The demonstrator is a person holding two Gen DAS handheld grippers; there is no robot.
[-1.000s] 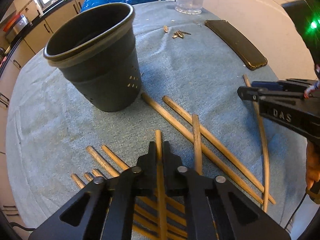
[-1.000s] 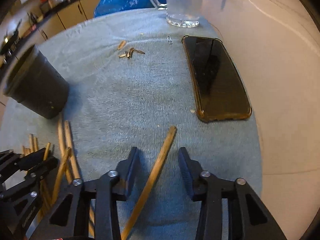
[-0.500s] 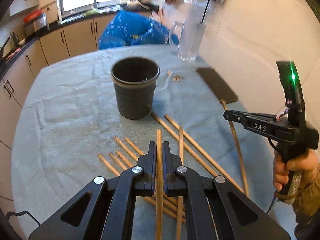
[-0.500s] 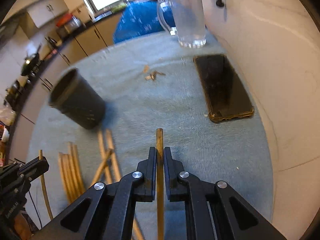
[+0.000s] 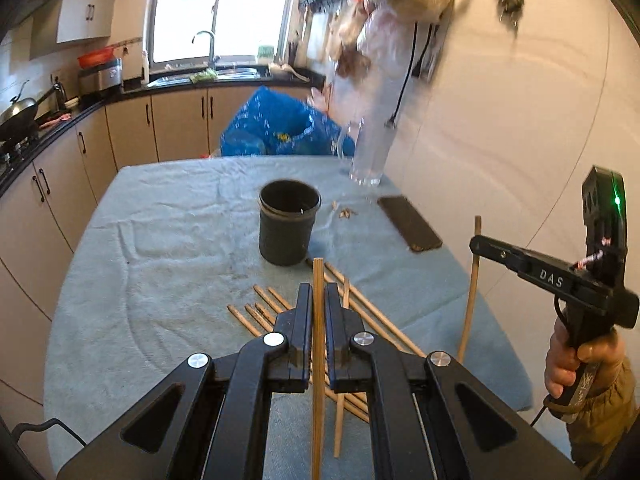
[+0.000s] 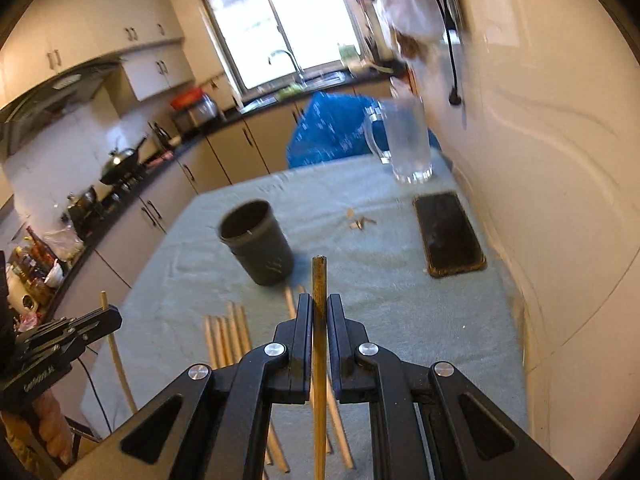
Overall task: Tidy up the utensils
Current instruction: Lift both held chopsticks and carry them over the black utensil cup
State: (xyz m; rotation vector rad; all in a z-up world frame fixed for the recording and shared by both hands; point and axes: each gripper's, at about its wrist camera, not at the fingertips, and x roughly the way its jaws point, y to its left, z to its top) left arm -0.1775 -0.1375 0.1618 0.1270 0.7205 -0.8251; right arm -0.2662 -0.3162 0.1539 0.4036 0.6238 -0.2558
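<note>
Your left gripper [image 5: 318,300] clamps one thin wooden chopstick [image 5: 318,280]; your right gripper [image 6: 319,312] clamps another chopstick [image 6: 319,280], both above the round black plastic cup [image 5: 289,222].

**Colours on your bench**

Your left tongs [image 5: 318,300] are matt black with silver rivets, and so are your right tongs [image 6: 319,312]. The chopstick [image 5: 318,360] in the left pair is light tan wood; the chopstick [image 6: 319,344] in the right pair is darker, an olive-brown with a dull tip. The loose chopsticks [image 5: 360,312] lying below you are pale honey-brown. The holder [image 5: 289,222] is dark charcoal grey, plain apart from a few small pale marks low on its side. The bench [image 5: 160,248] cloth is a muted grey-blue. The phone [image 6: 450,234] is glossy black with an amber-brown edge. The bag [image 5: 276,128] is bright blue with white speckles. The mug [image 6: 408,144] is clear glass.
</note>
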